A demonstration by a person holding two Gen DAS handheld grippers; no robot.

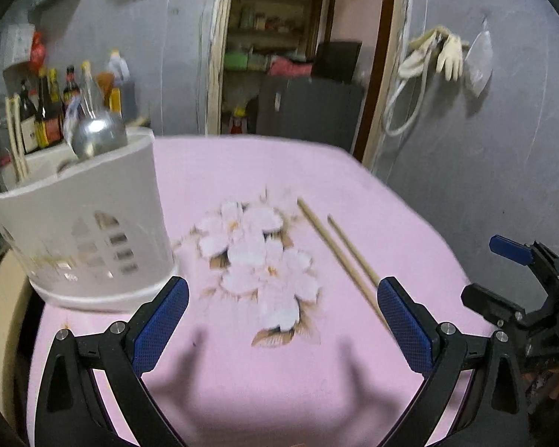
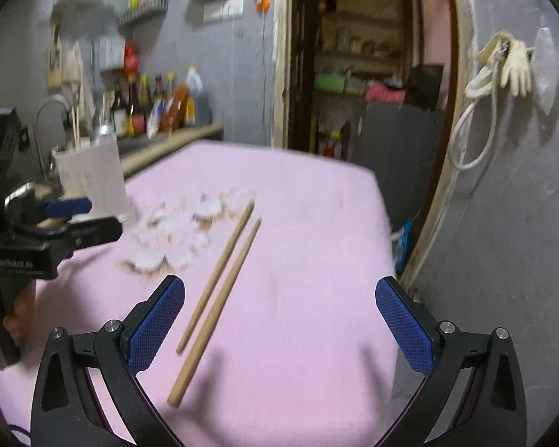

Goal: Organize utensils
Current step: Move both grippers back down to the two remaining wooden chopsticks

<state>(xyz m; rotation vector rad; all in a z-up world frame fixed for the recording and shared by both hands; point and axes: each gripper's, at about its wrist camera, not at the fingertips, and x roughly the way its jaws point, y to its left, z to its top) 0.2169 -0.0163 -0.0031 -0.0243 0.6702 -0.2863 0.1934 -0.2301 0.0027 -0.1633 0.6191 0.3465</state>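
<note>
Two wooden chopsticks [image 1: 339, 246] lie side by side on the pink flowered tablecloth [image 1: 272, 171]; they also show in the right wrist view [image 2: 220, 290]. A white utensil holder [image 1: 89, 223] stands at the table's left, holding a metal ladle [image 1: 97, 134] and other chopsticks [image 1: 16, 138]; it is small in the right wrist view [image 2: 93, 182]. My left gripper [image 1: 282, 320] is open and empty above the cloth, right of the holder. My right gripper [image 2: 279, 320] is open and empty, the chopsticks just inside its left finger [image 2: 156, 324].
Sauce bottles [image 1: 52, 108] stand on a counter behind the holder. An open doorway [image 1: 298, 56] to a pantry lies beyond the table. Gloves and a hose [image 1: 436, 59] hang on the grey wall at right. The table's right edge [image 2: 387, 246] drops off near the wall.
</note>
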